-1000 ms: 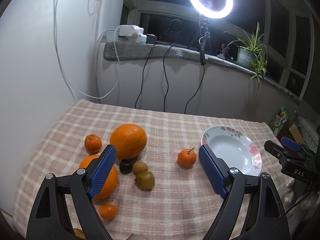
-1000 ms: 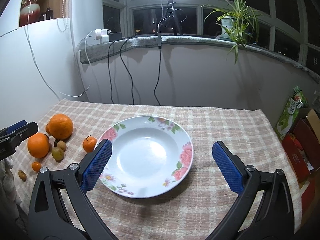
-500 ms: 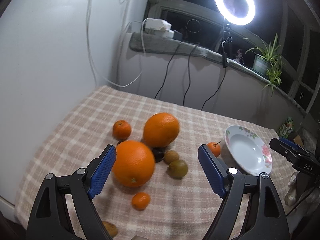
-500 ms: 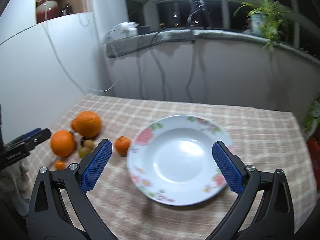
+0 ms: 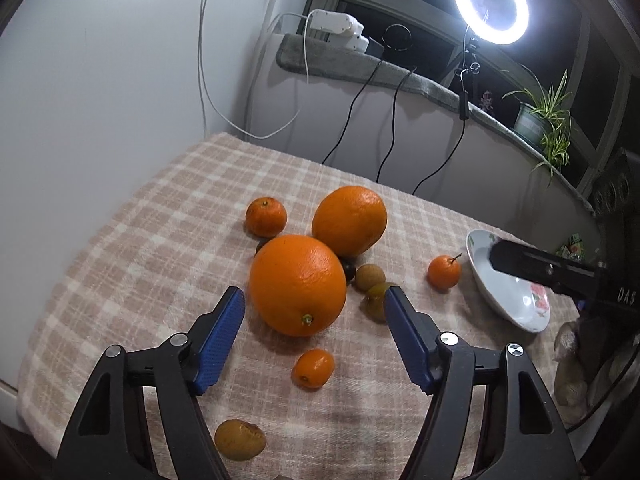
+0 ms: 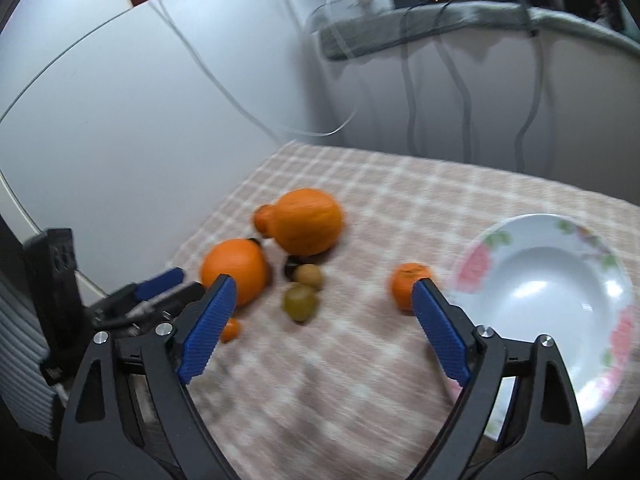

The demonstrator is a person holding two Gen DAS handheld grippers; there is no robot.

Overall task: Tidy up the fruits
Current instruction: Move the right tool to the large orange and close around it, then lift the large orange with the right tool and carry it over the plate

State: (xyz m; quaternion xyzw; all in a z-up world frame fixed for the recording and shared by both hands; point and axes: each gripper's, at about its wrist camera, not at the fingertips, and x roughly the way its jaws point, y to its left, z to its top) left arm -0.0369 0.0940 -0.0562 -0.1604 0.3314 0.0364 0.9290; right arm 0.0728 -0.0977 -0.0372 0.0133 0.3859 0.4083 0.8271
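My left gripper [image 5: 314, 304] is open, its blue pads on either side of a large orange [image 5: 298, 285] on the checked cloth, not touching it. A second large orange [image 5: 349, 220], two mandarins [image 5: 266, 217] [image 5: 444, 272], a kumquat [image 5: 313, 368], small green and brown fruits [image 5: 376, 300] and a yellowish fruit [image 5: 240, 439] lie around. The flowered white plate [image 5: 492, 292] is at the right. My right gripper [image 6: 320, 304] is open and empty above the cloth, between the fruit cluster [image 6: 300, 300] and the plate [image 6: 596, 360]. A mandarin [image 6: 408, 282] sits by its right pad.
A white wall [image 5: 100, 100] borders the table's left side. Cables [image 5: 384, 128] hang from the grey sill [image 5: 360, 68] behind the table. A ring light [image 5: 491, 2] and a potted plant [image 5: 544, 120] stand at the back. The table's near edge [image 5: 24, 412] is at lower left.
My left gripper moved forward and down over the near large orange. My right gripper swung left from above the plate toward the fruit cluster; its view is blurred.
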